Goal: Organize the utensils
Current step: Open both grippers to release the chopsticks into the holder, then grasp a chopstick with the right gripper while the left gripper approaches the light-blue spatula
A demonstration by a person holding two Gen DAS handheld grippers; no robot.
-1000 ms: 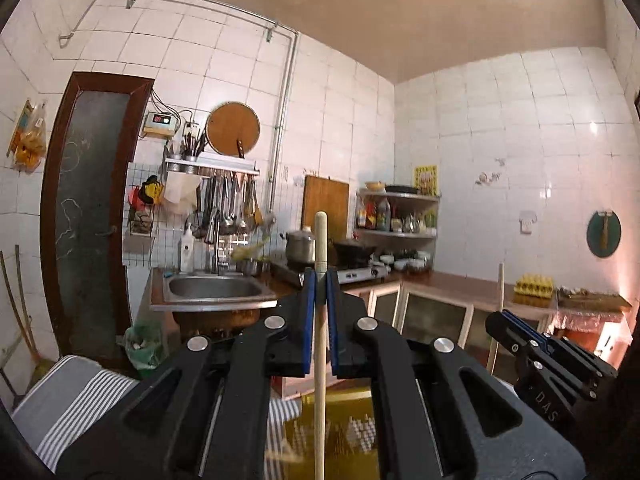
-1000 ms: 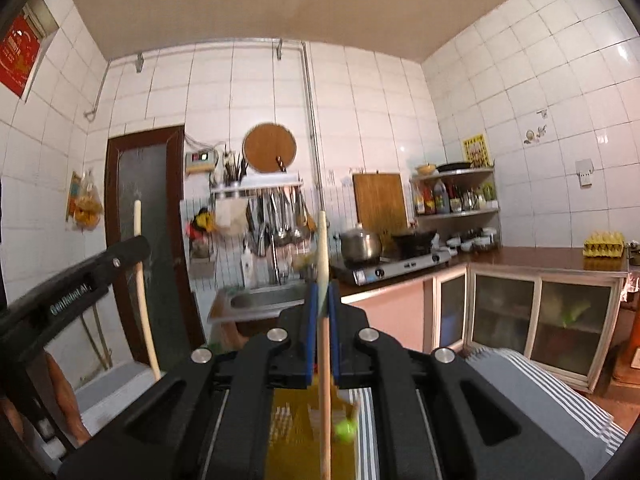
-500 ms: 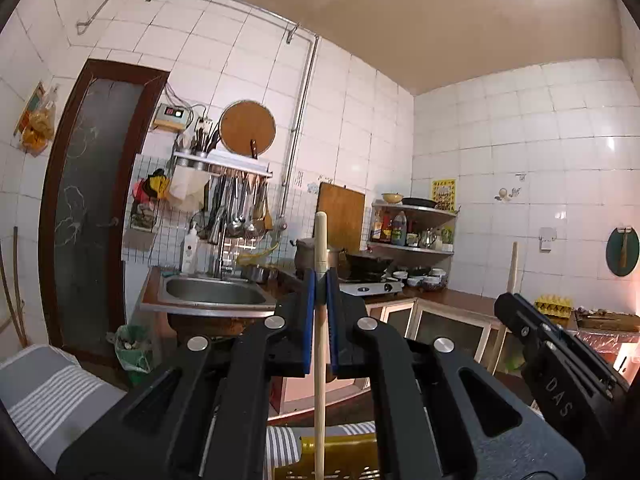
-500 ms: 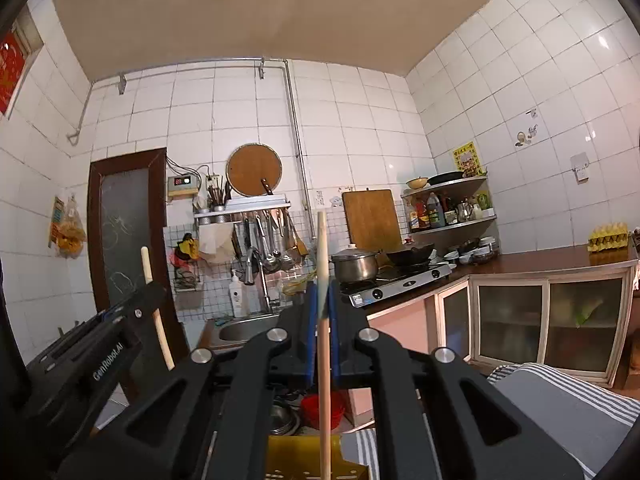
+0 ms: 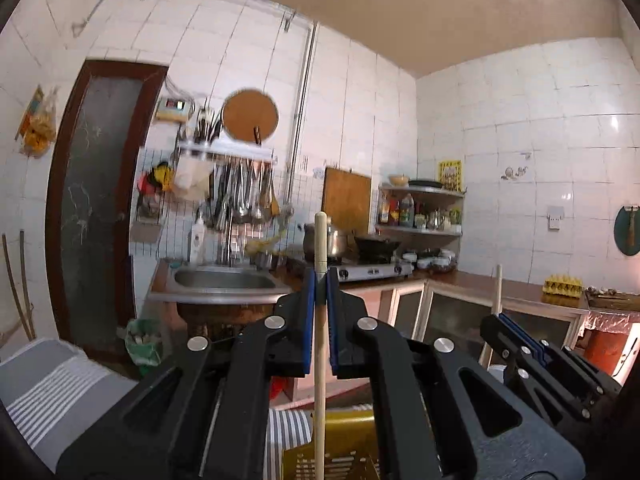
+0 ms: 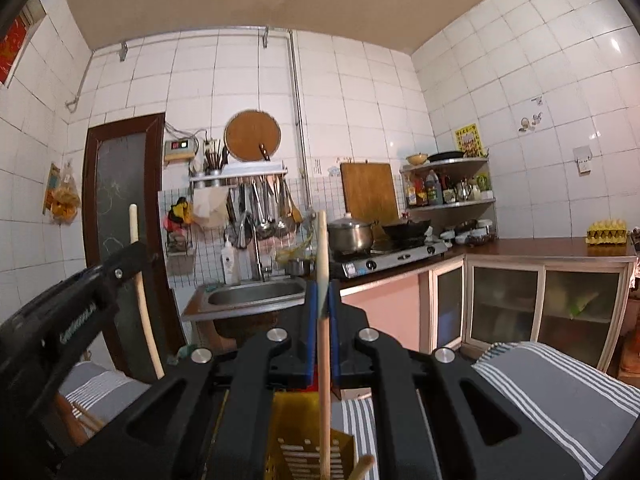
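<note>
**Two sticks clamped above the yellow holder — risk notes**

Left gripper: blue pads closed tight on a pale round wooden stick, upright, top end poking above the jaws at frame centre. Right gripper: same story, clamped on a second pale wooden stick, also near vertical. Each gripper shows in the other's view, at lower right and at left, stick standing up from it.

Risks, as I judge them:
- Both sticks head for one narrow opening; the grippers sit near each other and could collide.
- Lower ends are hidden behind the gripper bodies, so a tip may catch the holder's rim and tip it.
- Thin round stick, small pad contact: it could pivot or slip if knocked.

Containers:
- Yellow slotted plastic utensil holder, bottom centre of both views, on a grey-and-white striped cloth. One wooden end leans from it at the bottom of the right view; other contents hidden.
- Steel sink basin, mid-left: looks empty.
- Steel lidded pot on the stove: contents unseen.
</note>
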